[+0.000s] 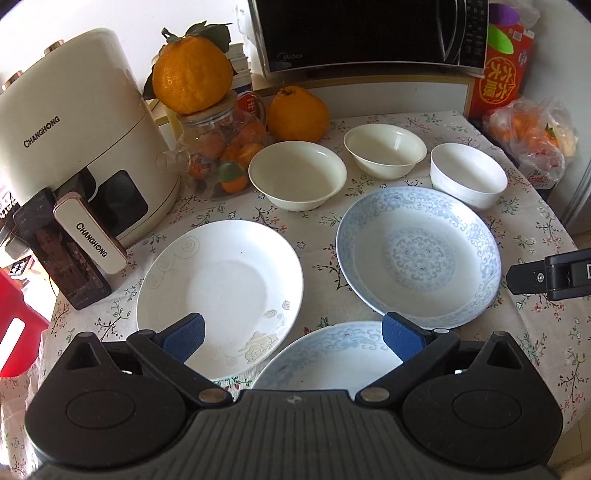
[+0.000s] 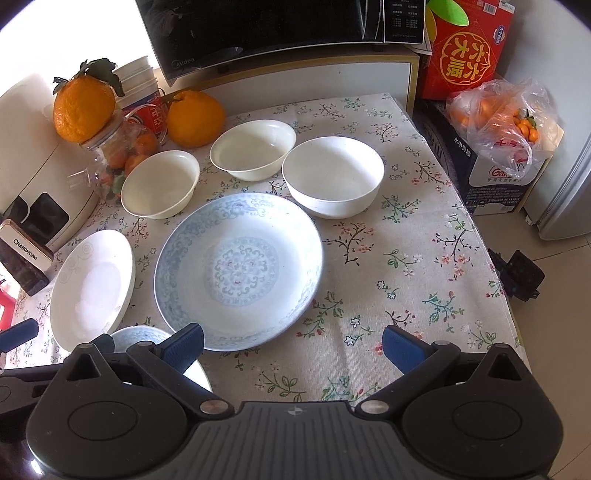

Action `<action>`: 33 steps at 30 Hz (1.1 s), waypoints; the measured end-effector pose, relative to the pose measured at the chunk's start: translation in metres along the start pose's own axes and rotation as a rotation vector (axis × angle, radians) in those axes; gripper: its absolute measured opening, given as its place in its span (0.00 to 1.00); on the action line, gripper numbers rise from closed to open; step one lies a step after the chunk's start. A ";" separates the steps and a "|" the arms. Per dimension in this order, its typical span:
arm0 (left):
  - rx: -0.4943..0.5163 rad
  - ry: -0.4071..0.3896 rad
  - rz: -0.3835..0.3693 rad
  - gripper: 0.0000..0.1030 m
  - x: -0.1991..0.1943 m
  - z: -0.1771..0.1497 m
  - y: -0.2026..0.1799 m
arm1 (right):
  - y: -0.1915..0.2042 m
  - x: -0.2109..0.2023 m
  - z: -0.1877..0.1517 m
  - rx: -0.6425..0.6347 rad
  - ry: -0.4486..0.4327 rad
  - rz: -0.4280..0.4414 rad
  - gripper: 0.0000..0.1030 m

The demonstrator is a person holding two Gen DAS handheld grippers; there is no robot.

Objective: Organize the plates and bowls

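A white plate [image 1: 221, 288] lies front left on the floral tablecloth; it also shows in the right wrist view [image 2: 92, 288]. A blue-patterned plate [image 1: 417, 254] [image 2: 240, 269] lies to its right. A second blue-patterned plate [image 1: 332, 354] [image 2: 140, 336] lies nearest, partly hidden under my left gripper. Three white bowls stand behind: a left bowl [image 1: 297, 173] [image 2: 160, 182], a middle bowl [image 1: 384, 147] [image 2: 253, 147] and a right bowl [image 1: 467, 175] [image 2: 334, 175]. My left gripper [image 1: 293, 334] is open and empty above the near plates. My right gripper [image 2: 293, 345] is open and empty over bare cloth.
A cream air fryer [image 1: 74, 140] and a phone [image 1: 61, 258] stand at the left. A glass jar [image 1: 218, 147] topped with an orange [image 1: 192, 74], another orange [image 1: 297, 112], a microwave [image 1: 369, 33], a red box [image 2: 465, 48] and a fruit bag [image 2: 498, 118] line the back and right.
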State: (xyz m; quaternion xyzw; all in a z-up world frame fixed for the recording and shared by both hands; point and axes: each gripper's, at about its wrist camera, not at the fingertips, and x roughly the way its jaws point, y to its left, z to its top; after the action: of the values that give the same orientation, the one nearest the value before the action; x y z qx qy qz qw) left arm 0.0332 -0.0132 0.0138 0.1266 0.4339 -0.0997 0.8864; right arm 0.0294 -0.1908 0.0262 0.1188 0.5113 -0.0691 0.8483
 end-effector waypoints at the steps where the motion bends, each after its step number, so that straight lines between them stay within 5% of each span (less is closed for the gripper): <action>1: 0.010 -0.009 -0.015 0.98 0.004 0.002 0.000 | -0.001 0.004 0.002 0.002 0.004 -0.003 0.96; 7: 0.006 -0.043 -0.092 0.82 0.034 0.014 0.015 | -0.023 0.035 0.002 0.109 0.027 0.074 0.94; 15: -0.153 -0.051 -0.352 0.47 0.062 0.037 0.039 | -0.040 0.063 0.014 0.289 0.069 0.185 0.73; 18: -0.171 -0.039 -0.415 0.36 0.070 0.042 0.033 | -0.044 0.072 0.015 0.344 0.096 0.216 0.57; 20: -0.161 -0.016 -0.417 0.30 0.077 0.044 0.025 | -0.044 0.077 0.015 0.370 0.106 0.216 0.43; 28: -0.190 0.087 -0.351 0.09 0.098 0.047 0.016 | -0.041 0.089 0.020 0.398 0.091 0.146 0.13; 33: -0.229 0.112 -0.350 0.04 0.102 0.042 0.022 | -0.035 0.089 0.019 0.372 0.081 0.122 0.11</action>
State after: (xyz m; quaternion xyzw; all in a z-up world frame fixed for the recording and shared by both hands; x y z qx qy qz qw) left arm 0.1323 -0.0125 -0.0395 -0.0468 0.5065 -0.1952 0.8385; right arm 0.0793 -0.2296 -0.0486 0.3068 0.5154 -0.1060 0.7931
